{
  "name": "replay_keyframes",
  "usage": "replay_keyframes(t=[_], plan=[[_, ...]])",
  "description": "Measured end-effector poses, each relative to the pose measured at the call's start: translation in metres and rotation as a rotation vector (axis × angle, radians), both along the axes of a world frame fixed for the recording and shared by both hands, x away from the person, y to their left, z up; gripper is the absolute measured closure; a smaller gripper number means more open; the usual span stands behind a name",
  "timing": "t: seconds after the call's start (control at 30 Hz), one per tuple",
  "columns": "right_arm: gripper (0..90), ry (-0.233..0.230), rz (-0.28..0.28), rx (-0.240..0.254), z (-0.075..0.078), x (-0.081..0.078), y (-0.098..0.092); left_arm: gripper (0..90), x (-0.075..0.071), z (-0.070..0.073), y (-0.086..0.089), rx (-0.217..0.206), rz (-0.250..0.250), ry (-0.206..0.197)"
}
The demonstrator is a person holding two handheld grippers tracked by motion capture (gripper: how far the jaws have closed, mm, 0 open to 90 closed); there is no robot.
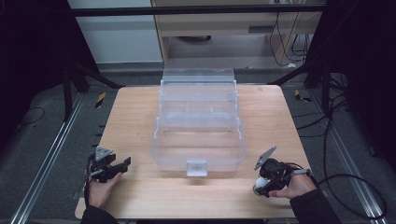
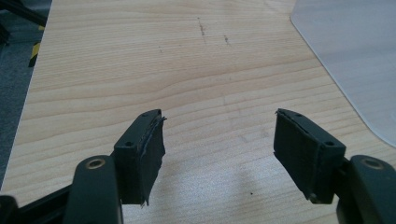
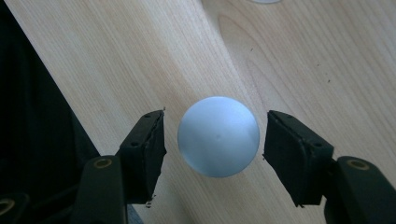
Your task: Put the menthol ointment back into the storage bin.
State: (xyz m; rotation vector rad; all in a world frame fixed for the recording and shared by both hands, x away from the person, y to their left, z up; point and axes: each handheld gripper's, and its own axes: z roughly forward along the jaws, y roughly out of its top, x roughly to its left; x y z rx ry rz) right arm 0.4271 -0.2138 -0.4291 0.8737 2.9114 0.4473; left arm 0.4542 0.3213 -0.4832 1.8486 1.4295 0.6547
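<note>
A clear plastic tiered organizer box (image 1: pixel 198 123) stands open in the middle of the wooden table (image 1: pixel 140 116). A white ball (image 3: pixel 218 136) lies on the table near the front right; in the high view the ball (image 1: pixel 259 184) is at the tip of my right gripper (image 1: pixel 264 179). My right gripper (image 3: pixel 215 140) is open, its jaws on either side of the ball with small gaps. At the front left my left gripper (image 1: pixel 119 168) rests low over bare wood. In its own view the left gripper (image 2: pixel 218 140) is open with nothing between its jaws.
The box's corner (image 2: pixel 355 56) lies ahead and to the right of my left gripper. The table's front edge runs just behind both hands. Black frame legs and cables (image 1: pixel 336 154) lie on the floor around the table.
</note>
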Motion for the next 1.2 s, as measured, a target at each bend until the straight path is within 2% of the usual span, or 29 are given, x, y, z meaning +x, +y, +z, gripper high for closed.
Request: replay_keyframes(t=[0.2, 0.63, 0.77, 0.87, 0.9, 1.2], plan=[[42.8, 0.027, 0.003, -0.018, -0.005, 0.003, 0.001, 33.0, 0.000, 0.000, 0.000, 0.001, 0.000, 0.001], [49.6, 0.052, 0.024, -0.058, -0.006, 0.008, 0.006, 33.1, 0.000, 0.000, 0.000, 0.001, 0.000, 0.003], [50.0, 0.062, 0.024, -0.074, -0.006, 0.009, 0.008, 33.0, 0.000, 0.000, 0.000, 0.002, -0.001, 0.002], [50.2, 0.071, 0.003, -0.088, -0.004, 0.009, 0.010, 33.0, 0.001, 0.000, 0.000, 0.003, 0.001, 0.003], [50.2, 0.073, 0.017, -0.082, -0.003, 0.010, 0.010, 33.0, 0.001, 0.000, 0.000, 0.004, 0.001, 0.004], [50.4, 0.065, 0.006, -0.068, 0.006, 0.010, 0.007, 33.0, 0.001, 0.000, -0.001, 0.004, 0.001, 0.006]])
